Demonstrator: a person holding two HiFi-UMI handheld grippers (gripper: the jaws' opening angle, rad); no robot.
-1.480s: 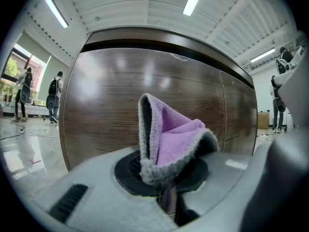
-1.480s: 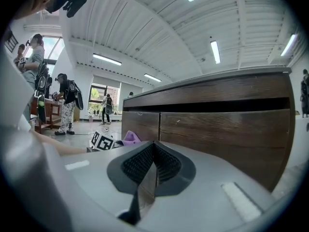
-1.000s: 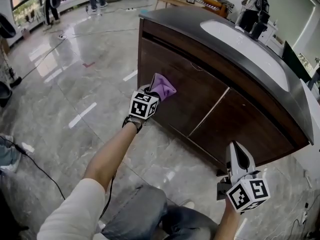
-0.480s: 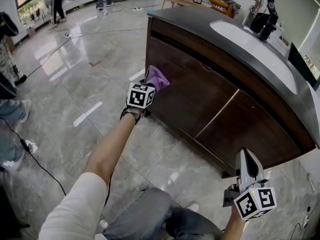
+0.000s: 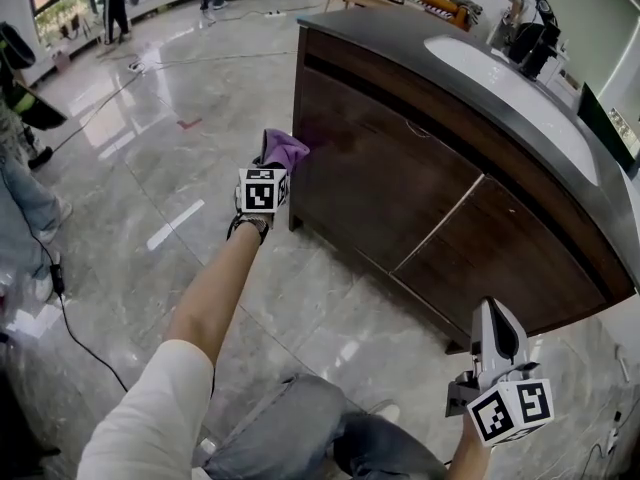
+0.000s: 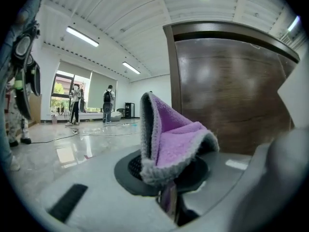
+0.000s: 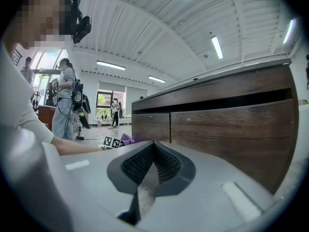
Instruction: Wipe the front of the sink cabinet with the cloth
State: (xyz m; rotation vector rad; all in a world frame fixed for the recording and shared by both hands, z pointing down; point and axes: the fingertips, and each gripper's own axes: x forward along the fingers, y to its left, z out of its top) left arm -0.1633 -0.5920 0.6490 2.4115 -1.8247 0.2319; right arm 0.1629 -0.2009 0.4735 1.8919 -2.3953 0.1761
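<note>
Your left gripper (image 5: 273,166) has its jaws clenched on a bottom fold of the purple cloth (image 5: 285,148), and the rest of the cloth stands up loose ahead of the jaws. The cloth sits at about 11 o'clock in the head view, right at the left corner edge of the sink cabinet (image 5: 400,183). I cannot tell whether it actually presses on the wood. That is the main risk: this near the corner, a stroke toward 9 o'clock carries the cloth off the front into open air, and the front goes unwiped. With so little fabric pinched, drag against the wood could pull it free or fold it back, and then the hard jaws would scrape the finish. Your right gripper (image 5: 491,318), jaws closed on nothing, hangs at 5 o'clock near the cabinet's lower front, where a careless swing could knock the wood.
</note>
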